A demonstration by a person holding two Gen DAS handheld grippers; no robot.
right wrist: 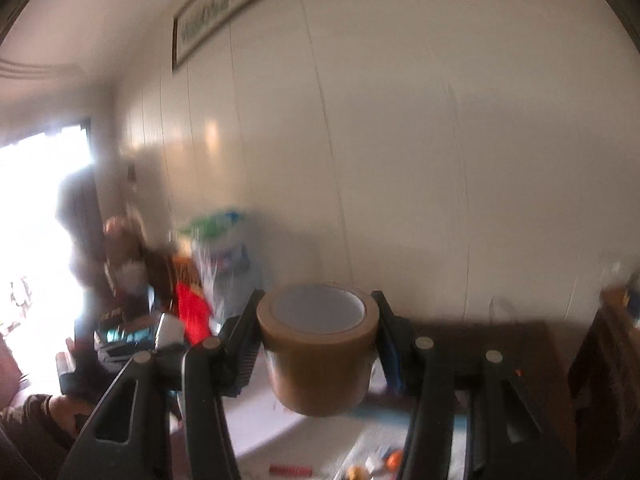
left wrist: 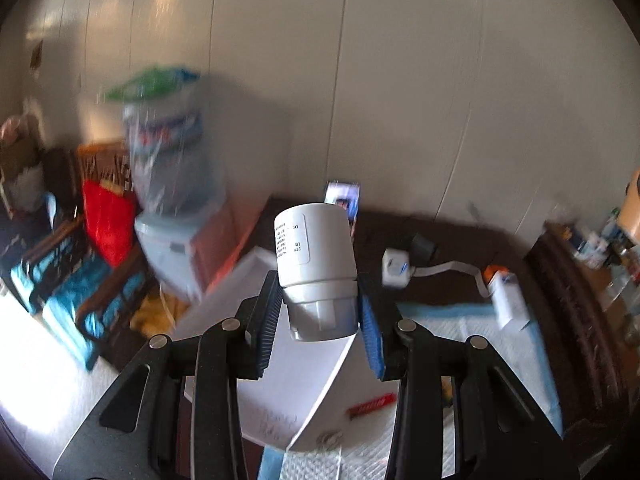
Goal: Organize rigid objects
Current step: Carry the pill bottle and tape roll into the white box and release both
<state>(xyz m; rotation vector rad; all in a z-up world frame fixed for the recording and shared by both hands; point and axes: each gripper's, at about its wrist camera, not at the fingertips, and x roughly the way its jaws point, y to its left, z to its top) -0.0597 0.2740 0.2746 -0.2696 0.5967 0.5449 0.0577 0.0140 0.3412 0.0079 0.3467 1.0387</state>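
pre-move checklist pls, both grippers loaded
1. Left gripper clamped on white plastic bottle: ok.
2. Bottle seated deep: not ok, pads hold only its grey cap end.
3. Right gripper clamped on brown packing tape roll: ok.
4. Roll level: ok, open core faces up.
5. White tray below bottle free: ok.
6. Drop spot under roll: cannot tell, blurred.

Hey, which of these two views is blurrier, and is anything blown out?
Right wrist view: blurrier overall, though the tape roll in the right gripper reads fairly clearly; the window at left is blown out. Left wrist view: the white bottle in the left gripper is sharp, the background smeared.
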